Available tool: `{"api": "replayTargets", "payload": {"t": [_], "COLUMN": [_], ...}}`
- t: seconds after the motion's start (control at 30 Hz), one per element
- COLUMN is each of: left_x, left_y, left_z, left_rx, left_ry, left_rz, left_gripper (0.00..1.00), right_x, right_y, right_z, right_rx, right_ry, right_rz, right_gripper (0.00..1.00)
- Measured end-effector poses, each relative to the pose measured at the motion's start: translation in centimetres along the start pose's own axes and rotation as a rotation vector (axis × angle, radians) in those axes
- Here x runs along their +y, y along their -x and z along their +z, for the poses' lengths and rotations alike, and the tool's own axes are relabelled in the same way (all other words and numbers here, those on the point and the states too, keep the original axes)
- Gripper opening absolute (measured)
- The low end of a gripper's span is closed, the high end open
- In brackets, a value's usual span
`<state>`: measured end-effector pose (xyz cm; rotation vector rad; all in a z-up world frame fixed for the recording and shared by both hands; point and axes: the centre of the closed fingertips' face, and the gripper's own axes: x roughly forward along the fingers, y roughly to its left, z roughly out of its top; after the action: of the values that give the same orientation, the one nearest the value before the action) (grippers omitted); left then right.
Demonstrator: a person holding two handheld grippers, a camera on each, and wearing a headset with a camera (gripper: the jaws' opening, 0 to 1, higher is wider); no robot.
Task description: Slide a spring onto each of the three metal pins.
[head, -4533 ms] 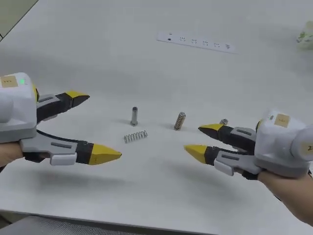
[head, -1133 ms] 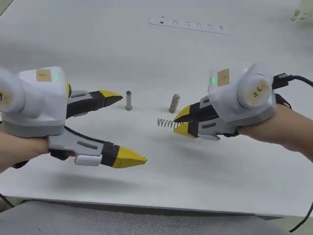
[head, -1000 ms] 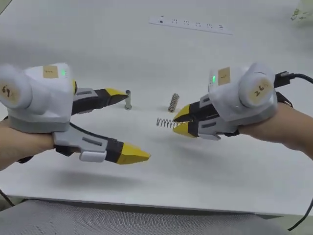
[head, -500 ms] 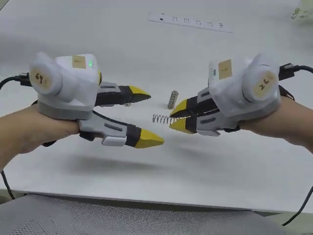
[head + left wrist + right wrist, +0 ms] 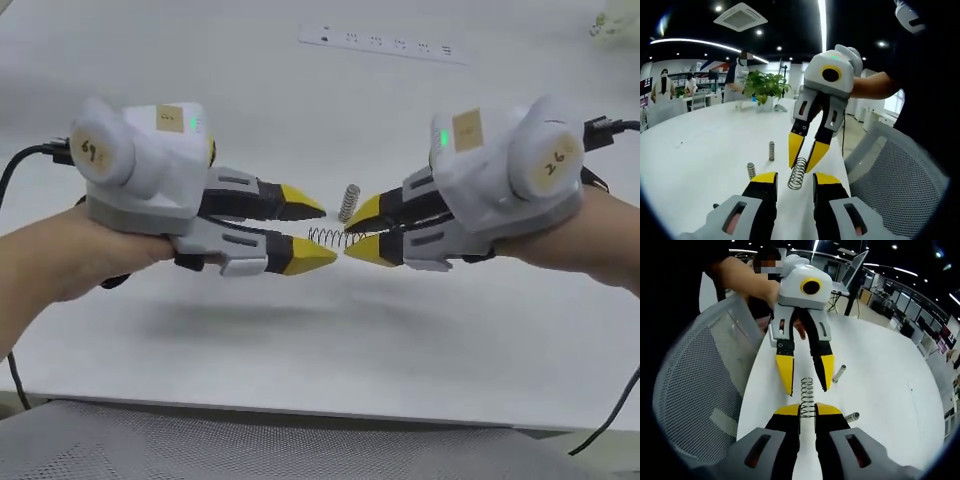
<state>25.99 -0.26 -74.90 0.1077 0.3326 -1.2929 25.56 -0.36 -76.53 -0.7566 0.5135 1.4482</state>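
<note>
A thin loose spring hangs level above the white table. My right gripper is shut on its right end. My left gripper faces it, open, with its yellow tips on either side of the spring's free end. In the left gripper view the spring sits between my own jaws without clear contact. Just behind the tips stands a pin with a spring on it. A bare metal pin shows in the right gripper view, beside the left gripper. Two upright coiled pieces stand beyond.
A white power strip lies at the table's far side. A mesh chair stands at the near edge. Potted plants and people are in the room behind. The table's near edge runs just below both hands.
My left gripper has moved right to the spring's free end, and its jaws have narrowed. My right gripper keeps hold of the spring, which it picked off the table earlier.
</note>
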Motion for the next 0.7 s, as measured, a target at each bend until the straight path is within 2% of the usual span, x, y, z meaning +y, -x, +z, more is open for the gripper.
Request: {"api": "replayTargets", "payload": {"t": [0.1,0.37,0.7], "left_x": [-0.11,-0.36,-0.53], "left_y": [-0.12,-0.50,-0.62], "left_z": [0.10,0.09,0.14], "left_rx": [-0.002,0.004,0.004], "left_ry": [-0.010,-0.032,-0.046], "left_rz": [-0.009,-0.020,-0.029], "left_gripper": [0.18,0.06,0.03], "right_x": [-0.08,-0.11,0.23], "right_y": [0.06,0.29,0.58], "right_z": [0.09,0.56,0.73], "right_rx": [-0.003,-0.015,-0.021], "right_ry": [0.009,0.012,0.012], "right_rz": [0.005,0.009,0.014], "right_gripper": [0.08,0.08,0.08]}}
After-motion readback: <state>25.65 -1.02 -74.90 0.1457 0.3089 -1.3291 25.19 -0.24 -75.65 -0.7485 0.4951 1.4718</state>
